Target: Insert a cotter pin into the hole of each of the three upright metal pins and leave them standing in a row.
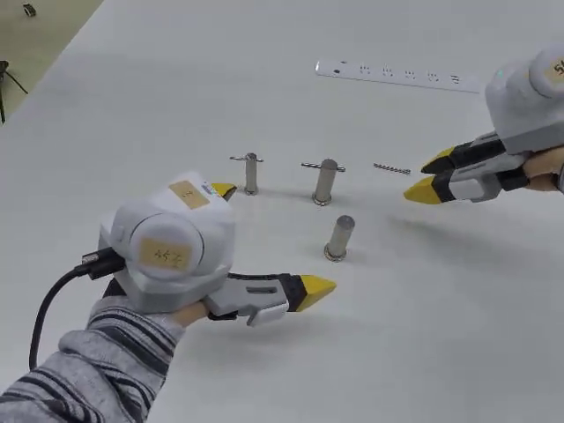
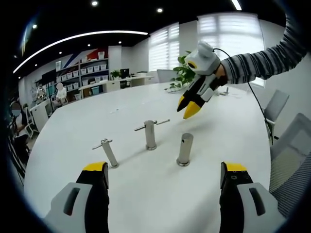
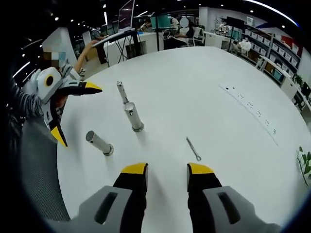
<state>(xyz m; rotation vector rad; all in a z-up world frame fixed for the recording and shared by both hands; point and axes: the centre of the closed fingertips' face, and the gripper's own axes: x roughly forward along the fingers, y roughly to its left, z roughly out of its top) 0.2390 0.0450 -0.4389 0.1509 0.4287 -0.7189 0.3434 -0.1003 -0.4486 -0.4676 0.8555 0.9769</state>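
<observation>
While the left tool (image 1: 269,238) hangs over the near part of the white table (image 1: 176,106), its yellow-tipped jaws stand wide apart and empty, fully released. Three short upright grey metal cylinders stand just ahead of it.

The far-left metal pin (image 1: 251,174) has a thin wire cotter pin (image 1: 240,159) through its head. The middle metal pin (image 1: 326,181) has a second cotter pin (image 1: 310,166) through its head in the same way. The bare metal pin (image 1: 339,238) stands nearer than those two, out of their line, with nothing through it.

One loose silver cotter pin (image 1: 392,168) lies flat on the table beside the middle metal pin, just off the tips of the right tool (image 1: 426,176). That tool hovers above the table with its jaws parted, gripping nothing and pointing toward the loose pin.

A long white power strip (image 1: 397,75) lies at the far side.
</observation>
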